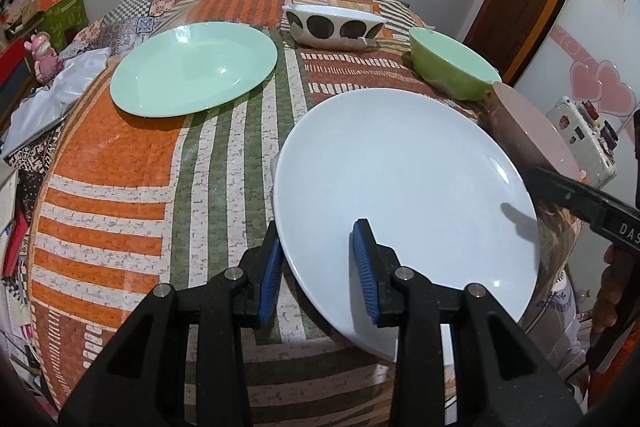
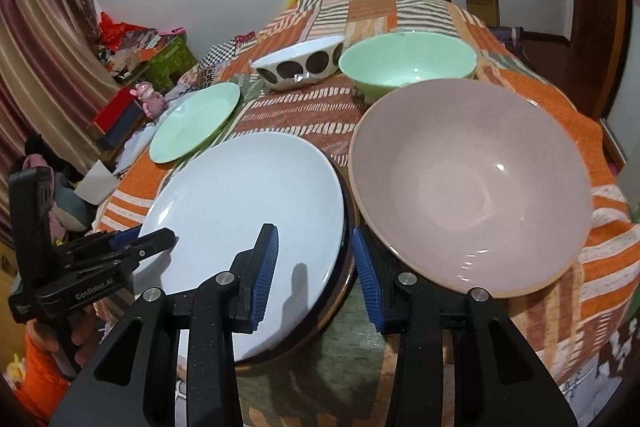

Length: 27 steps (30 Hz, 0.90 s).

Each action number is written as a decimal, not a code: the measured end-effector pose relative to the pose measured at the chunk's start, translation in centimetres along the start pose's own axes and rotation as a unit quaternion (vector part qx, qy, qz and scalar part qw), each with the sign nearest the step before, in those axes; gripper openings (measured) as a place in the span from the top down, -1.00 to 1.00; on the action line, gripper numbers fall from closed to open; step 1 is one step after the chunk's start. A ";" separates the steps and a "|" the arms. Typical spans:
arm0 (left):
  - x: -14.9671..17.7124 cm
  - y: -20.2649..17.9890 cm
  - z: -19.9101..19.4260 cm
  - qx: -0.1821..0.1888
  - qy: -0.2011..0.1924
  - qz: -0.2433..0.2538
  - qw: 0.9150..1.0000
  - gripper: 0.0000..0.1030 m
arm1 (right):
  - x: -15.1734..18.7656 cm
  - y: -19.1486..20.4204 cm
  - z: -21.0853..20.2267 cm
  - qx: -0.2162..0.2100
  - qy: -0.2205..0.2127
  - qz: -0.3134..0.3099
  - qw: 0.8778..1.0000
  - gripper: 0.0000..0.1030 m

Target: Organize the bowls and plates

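Plainly the white plate point(image 1: 408, 187), largest and near centre on the table point(image 1: 120, 167), is stiff, glazed, slippery and breakable. It rests on a dark-rimmed plate point(image 2: 347, 227), so take it by the thin rim. The left gripper point(image 1: 318, 267) and right gripper point(image 2: 314, 275) each stand part-open astride opposite rims, not visibly pinching. The pink bowl point(image 2: 472, 187), near right, looks heavy. Farther off are the mint plate point(image 1: 194, 69), green bowl point(image 2: 408, 63) and spotted bowl point(image 2: 300, 65). Three plates, three bowls.
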<state>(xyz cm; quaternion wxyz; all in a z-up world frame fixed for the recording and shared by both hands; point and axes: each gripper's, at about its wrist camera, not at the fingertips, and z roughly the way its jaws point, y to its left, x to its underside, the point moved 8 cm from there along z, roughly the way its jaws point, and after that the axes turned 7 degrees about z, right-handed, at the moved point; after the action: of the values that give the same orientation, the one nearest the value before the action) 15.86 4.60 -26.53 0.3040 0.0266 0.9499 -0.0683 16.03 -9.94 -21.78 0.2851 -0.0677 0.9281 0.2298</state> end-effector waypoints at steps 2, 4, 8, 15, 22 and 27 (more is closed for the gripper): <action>0.0 0.0 -0.1 -0.002 0.000 0.000 1.000 0.33 | -0.1 0.0 -0.3 -0.003 -0.001 0.002 1.000 0.30; 0.1 -0.2 -0.2 -0.005 0.002 0.004 1.000 0.33 | -0.2 0.2 -0.6 -0.001 -0.006 -0.003 1.000 0.30; 0.2 -0.3 -0.3 -0.008 0.008 0.009 1.000 0.33 | -0.4 0.8 -0.8 -0.008 -0.012 -0.007 1.000 0.30; -1.6 0.7 -3.3 -0.029 -0.036 0.013 0.999 0.28 | -1.5 2.1 -1.2 -0.016 -0.022 -0.020 0.999 0.30; -3.5 3.0 -6.5 -0.059 -0.072 0.007 0.996 0.09 | -3.0 3.9 -0.7 -0.025 -0.031 -0.033 0.999 0.30; -5.1 5.4 -7.8 -0.082 -0.088 -0.005 0.993 -0.09 | -4.0 5.4 0.4 -0.031 -0.028 -0.043 0.998 0.29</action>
<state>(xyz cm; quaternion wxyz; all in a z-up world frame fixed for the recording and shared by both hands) 16.01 10.99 -17.92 0.3871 -0.0088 0.9220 0.0063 18.13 -4.98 -17.71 0.3185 -0.1098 0.9084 0.2474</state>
